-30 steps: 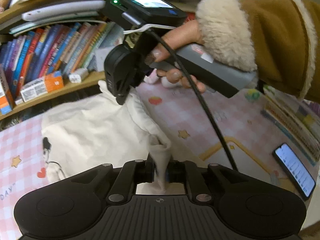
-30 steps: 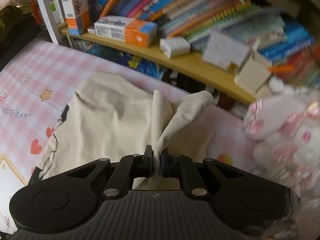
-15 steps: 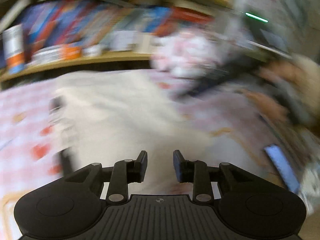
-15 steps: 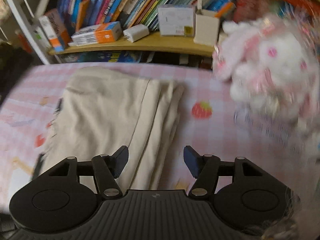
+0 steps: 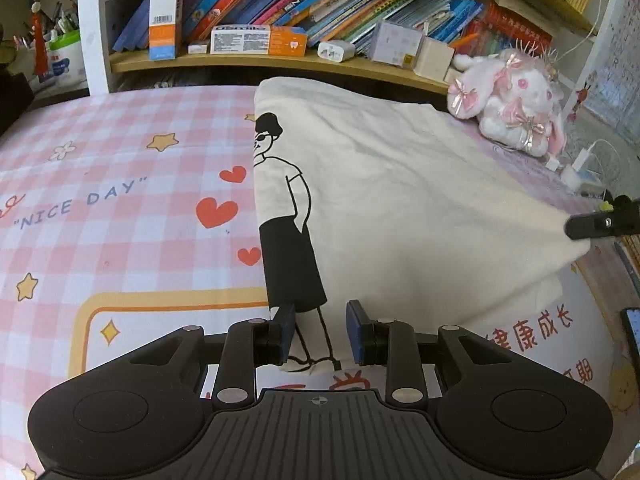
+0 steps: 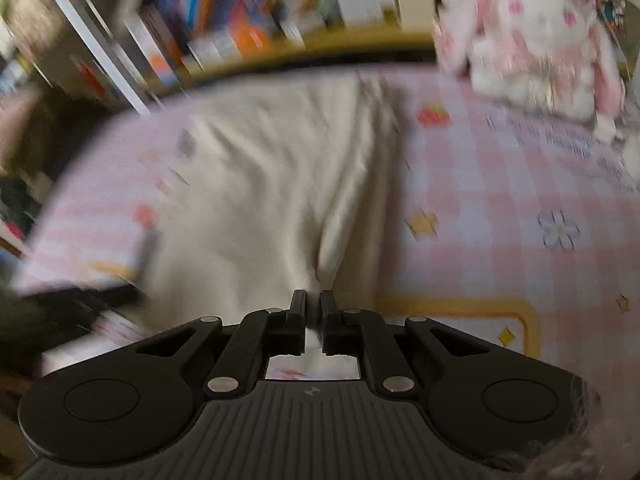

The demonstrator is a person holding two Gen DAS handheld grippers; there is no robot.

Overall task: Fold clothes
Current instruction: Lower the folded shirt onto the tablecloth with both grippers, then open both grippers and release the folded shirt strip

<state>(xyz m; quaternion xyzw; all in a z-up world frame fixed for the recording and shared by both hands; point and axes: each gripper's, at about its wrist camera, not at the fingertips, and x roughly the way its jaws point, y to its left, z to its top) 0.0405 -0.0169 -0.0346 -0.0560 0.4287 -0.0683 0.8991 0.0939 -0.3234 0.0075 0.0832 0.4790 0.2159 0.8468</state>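
Observation:
A cream T-shirt [image 5: 400, 200] with a drawn figure in black shorts lies folded lengthwise on the pink checked sheet [image 5: 120, 220]. In the left wrist view my left gripper [image 5: 320, 320] stands open over the shirt's near left corner, and the cloth lies between the pads without being pinched. The blurred right wrist view shows my right gripper [image 6: 313, 300] shut on the shirt's [image 6: 280, 200] near right edge, where the cloth bunches into the jaws. One of its fingers [image 5: 596, 225] shows at the shirt's right corner in the left wrist view.
A wooden shelf [image 5: 280, 62] of books and boxes runs along the far side. A pink-and-white plush rabbit [image 5: 516, 104] sits at the back right beside a charger and cables [image 5: 576, 168]. A phone [image 5: 632, 336] lies at the right edge.
Both grippers let go of the folded-over cloth, opened and came back to the shirt's near end. The right one has shut again on the near edge. The shirt now lies flat.

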